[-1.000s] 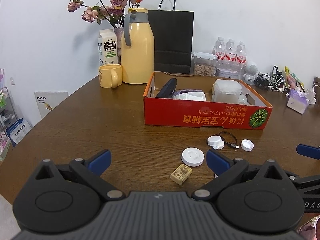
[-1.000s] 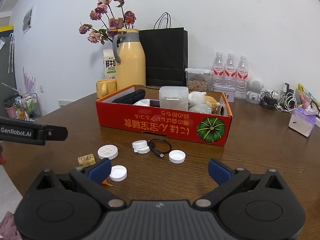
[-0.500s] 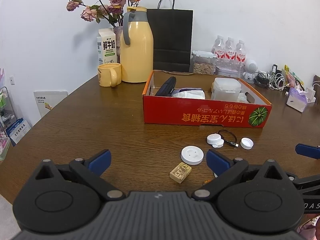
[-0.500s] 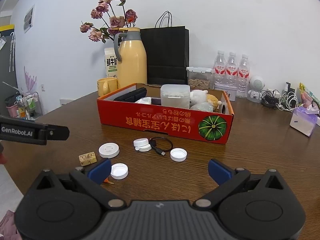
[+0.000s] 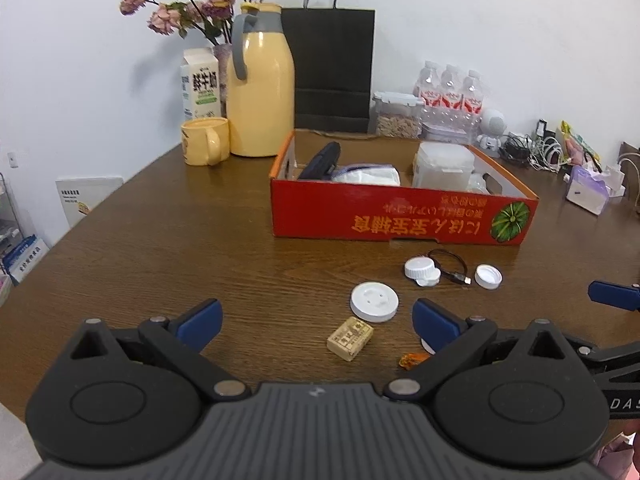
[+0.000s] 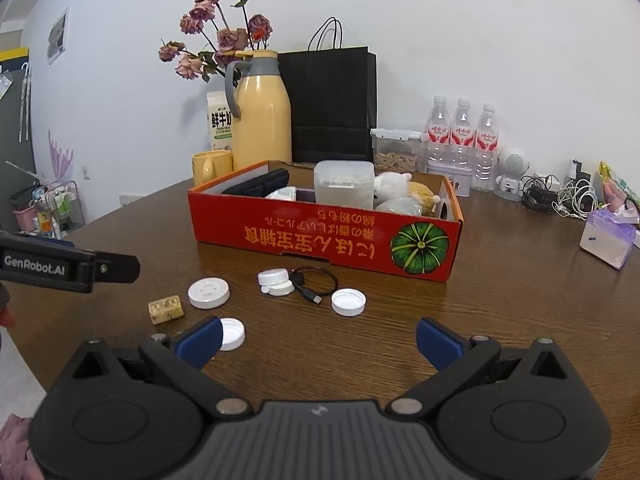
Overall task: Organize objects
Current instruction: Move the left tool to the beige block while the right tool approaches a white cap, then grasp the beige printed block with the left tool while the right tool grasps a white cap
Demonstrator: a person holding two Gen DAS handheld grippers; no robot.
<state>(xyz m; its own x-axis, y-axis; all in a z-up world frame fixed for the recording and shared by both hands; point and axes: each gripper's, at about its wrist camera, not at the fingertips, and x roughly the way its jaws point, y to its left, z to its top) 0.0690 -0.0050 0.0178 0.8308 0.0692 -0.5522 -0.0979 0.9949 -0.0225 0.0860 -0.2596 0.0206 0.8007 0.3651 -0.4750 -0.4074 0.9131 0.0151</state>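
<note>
A brown wood table [image 5: 160, 240] stands by a white wall [image 5: 480, 20]. At 12 o'clock sits the red box [image 5: 400, 216] (partly full). Caps [image 6: 209, 292] and a tan block [image 6: 165, 309] lie in front of it. The left gripper [image 5: 316, 316] and right gripper [image 6: 318, 338] are both spread wide, holding nothing. Since before, both grippers have slid a little left.

Red cardboard box [image 5: 400, 216] stands open on the wooden table, holding a clear plastic tub [image 6: 344, 184], a black case [image 6: 258, 184] and a plush toy [image 6: 400, 188]. In front of it, loose on the table: a large white lid [image 5: 375, 302], two stacked white caps [image 5: 422, 271], a black cable [image 6: 314, 280] touching them, a single upturned cap [image 5: 488, 276], a small tan block [image 5: 350, 338], and an orange scrap [image 5: 412, 359].
</note>
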